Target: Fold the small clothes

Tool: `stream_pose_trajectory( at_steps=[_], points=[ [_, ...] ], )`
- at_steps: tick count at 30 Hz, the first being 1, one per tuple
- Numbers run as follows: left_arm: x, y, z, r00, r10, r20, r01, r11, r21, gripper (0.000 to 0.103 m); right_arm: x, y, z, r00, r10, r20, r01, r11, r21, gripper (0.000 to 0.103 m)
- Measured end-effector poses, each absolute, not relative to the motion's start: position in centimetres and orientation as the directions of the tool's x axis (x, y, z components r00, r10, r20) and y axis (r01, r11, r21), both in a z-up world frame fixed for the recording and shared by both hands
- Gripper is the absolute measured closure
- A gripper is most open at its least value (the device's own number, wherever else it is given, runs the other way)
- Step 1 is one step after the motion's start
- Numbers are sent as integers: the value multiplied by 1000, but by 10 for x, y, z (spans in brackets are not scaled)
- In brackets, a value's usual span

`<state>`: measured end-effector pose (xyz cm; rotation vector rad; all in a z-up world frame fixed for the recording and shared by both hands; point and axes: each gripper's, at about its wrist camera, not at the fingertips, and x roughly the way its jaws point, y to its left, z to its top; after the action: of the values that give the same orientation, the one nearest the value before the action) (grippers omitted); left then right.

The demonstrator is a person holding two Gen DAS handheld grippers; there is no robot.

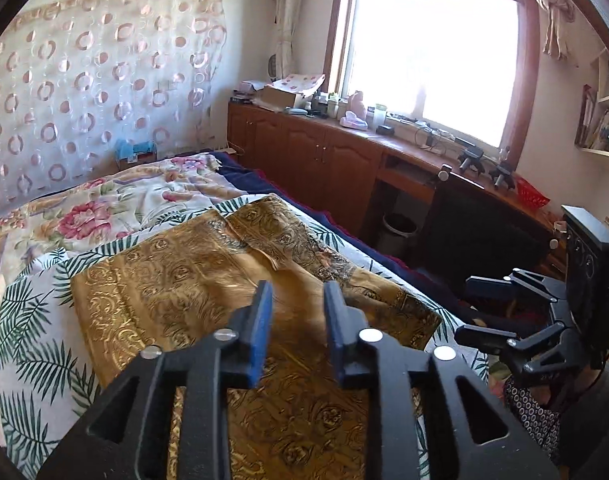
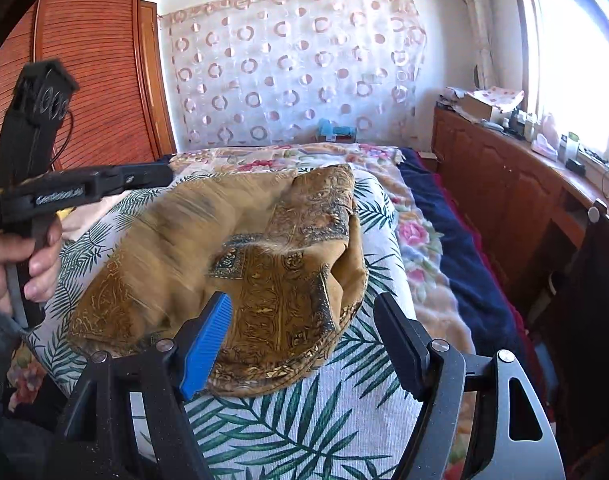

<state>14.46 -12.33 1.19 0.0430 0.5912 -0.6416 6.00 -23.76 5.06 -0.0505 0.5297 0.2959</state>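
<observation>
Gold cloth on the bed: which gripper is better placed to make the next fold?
Probably right: the right gripper stands open just before the gold cloth, near its edge. The left gripper is above the middle, jaws only narrowly apart.

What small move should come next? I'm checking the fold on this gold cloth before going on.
Probably bring the right gripper down onto the near edge of the gold cloth and pinch it: both grippers are open and empty, and the cloth lies lumpy and half folded on the leaf-print sheet.
</observation>
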Motion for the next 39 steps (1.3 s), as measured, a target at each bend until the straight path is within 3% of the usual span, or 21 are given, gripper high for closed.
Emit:
stream_pose_trajectory(
  at_steps=[2,4,5,6,14,16,25,32,39],
  points=[
    [136,-113,17,646,-566,-513,576,802,-159,57,59,-234,53,820,273,-503,-296,955,36,28],
    [129,-109,19,656,-561,-504,571,806,-154,42,63,-235,55,818,281,-502,-301,953,42,28],
    [128,-108,19,659,-559,-503,570,808,-151,28,63,-232,55,816,284,-503,-305,951,43,28],
    [128,-106,17,658,-559,-505,572,807,-149,22,64,-230,55,813,288,-505,-309,950,45,28],
    [117,-68,-11,691,-472,-548,496,861,-117,22,92,-214,58,782,347,-518,-385,922,36,28],
    [120,-60,-19,691,-450,-566,473,873,-117,22,111,-211,58,770,347,-535,-390,920,35,33],
    [122,-37,-47,686,-409,-602,408,901,-147,22,195,-204,38,659,320,-681,-377,924,69,37],
    [123,-30,-54,682,-407,-608,394,905,-164,22,208,-191,41,621,361,-696,-409,906,106,37],
    [120,-29,-55,683,-404,-608,393,905,-160,22,214,-184,33,614,321,-721,-413,909,53,40]
  ],
)
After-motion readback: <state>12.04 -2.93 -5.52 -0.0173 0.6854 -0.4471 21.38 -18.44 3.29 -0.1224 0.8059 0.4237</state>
